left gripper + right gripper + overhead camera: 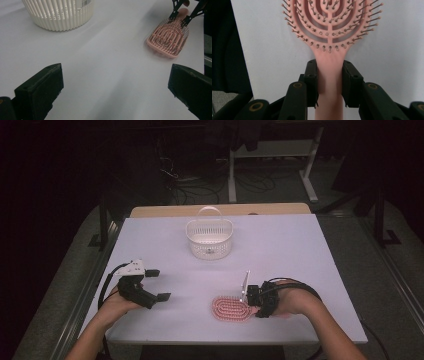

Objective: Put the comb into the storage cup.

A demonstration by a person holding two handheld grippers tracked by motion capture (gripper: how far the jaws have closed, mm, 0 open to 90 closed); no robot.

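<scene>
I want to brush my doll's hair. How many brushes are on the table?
1. The pink brush lies bristles up near the table's front edge, its handle between the right gripper's jaws. The basket may hide something small.

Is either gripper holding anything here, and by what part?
The right gripper is shut on the pink hairbrush, at its handle just below the head. The left gripper is open and holds nothing.
</scene>
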